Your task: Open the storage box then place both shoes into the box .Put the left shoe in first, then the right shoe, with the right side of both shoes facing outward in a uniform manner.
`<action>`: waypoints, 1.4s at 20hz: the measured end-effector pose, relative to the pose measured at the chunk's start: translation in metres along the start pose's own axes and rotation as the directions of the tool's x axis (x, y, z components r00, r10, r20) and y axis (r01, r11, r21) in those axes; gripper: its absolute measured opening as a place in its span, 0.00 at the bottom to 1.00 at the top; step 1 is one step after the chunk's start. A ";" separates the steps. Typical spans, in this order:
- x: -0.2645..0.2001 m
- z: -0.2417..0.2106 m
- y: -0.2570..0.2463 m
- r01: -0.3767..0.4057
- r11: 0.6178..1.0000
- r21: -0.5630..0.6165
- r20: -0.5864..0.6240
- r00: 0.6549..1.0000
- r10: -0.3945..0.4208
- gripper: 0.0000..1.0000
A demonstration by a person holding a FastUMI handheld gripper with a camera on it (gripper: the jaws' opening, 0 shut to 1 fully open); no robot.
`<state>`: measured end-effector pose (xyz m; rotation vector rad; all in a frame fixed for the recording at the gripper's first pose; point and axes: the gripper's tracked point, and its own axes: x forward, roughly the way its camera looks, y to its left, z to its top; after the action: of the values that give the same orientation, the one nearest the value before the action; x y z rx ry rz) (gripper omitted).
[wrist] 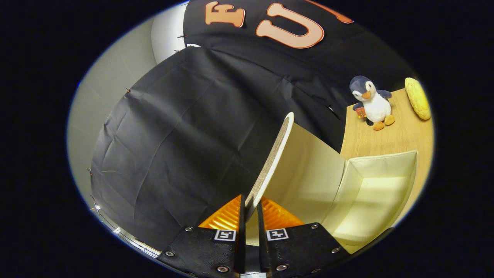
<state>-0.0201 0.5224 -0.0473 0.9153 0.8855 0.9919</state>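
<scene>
Plush penguin [371, 102] standing upright on the wooden counter [389, 141], orange beak and feet, small red tag at its wing. Yellow corn cob [417, 98] lying just beside it, apart, nearer the counter's far edge. Black cloth wall [185, 135] behind, creased and pinned; pale wall [104, 88] beyond the cloth.

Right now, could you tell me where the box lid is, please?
In the gripper view, the lid stands raised, its edge pinched between the gripper fingers, above the open storage box.
</scene>
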 end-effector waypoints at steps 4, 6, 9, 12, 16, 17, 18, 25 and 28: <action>0.024 -0.008 -0.005 0.030 1.000 -0.009 -0.010 0.999 -0.030 0.21; 0.029 -0.012 -0.007 0.041 0.999 -0.015 -0.021 0.999 -0.041 0.32; 0.029 -0.016 -0.016 0.062 0.997 -0.048 -0.009 0.998 -0.062 0.48; 0.017 -0.017 -0.033 0.116 0.990 -0.083 0.006 0.993 -0.116 0.62; -0.016 -0.005 -0.057 0.193 0.971 -0.139 0.060 0.981 -0.187 0.71; -0.027 -0.004 -0.065 0.224 0.961 -0.161 0.079 0.974 -0.213 0.74; -0.040 0.001 -0.075 0.259 0.948 -0.185 0.099 0.965 -0.244 0.78; -0.149 0.023 -0.161 0.512 0.825 -0.238 0.261 0.852 -0.454 0.89; -0.199 0.020 -0.204 0.623 0.746 -0.235 0.293 0.777 -0.557 0.90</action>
<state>-0.0006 0.2756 -0.1910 0.3914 0.7386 0.4456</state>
